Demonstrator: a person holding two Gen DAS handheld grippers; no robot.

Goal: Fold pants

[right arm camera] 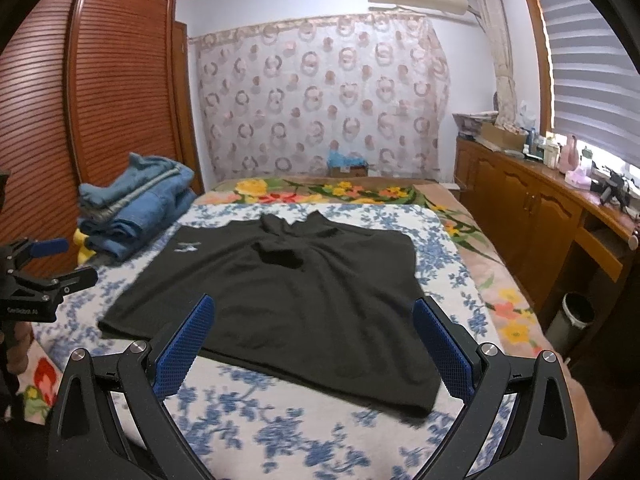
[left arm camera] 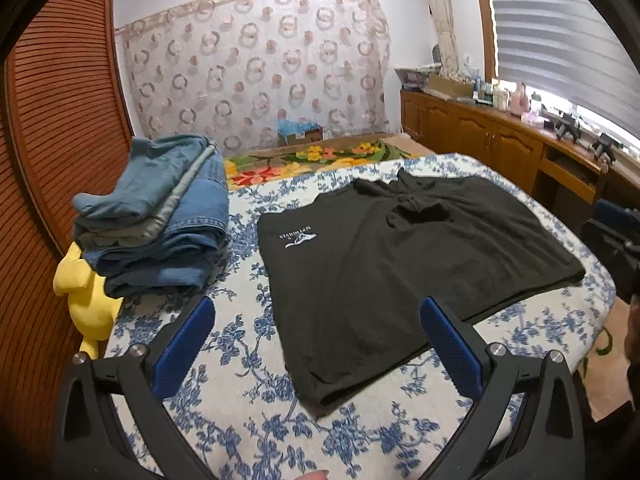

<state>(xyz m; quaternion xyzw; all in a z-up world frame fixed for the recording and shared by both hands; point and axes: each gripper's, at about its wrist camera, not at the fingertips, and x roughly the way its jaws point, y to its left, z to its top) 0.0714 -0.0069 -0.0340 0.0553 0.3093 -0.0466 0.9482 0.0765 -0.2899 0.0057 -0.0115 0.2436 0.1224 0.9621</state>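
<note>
Black shorts-style pants with a small white logo lie spread flat on the blue-flowered bedsheet, waistband toward the far side. In the right wrist view the same black pants fill the middle of the bed. My left gripper hovers open above the near left part of the pants, nothing between its blue pads. My right gripper is open too, held over the near hem, with nothing in it. The left gripper also shows at the left edge of the right wrist view.
A stack of folded blue jeans sits at the bed's left side, a yellow plush toy beside it. A slatted wooden wardrobe stands left. Wooden cabinets with clutter line the right wall; a small bin stands below.
</note>
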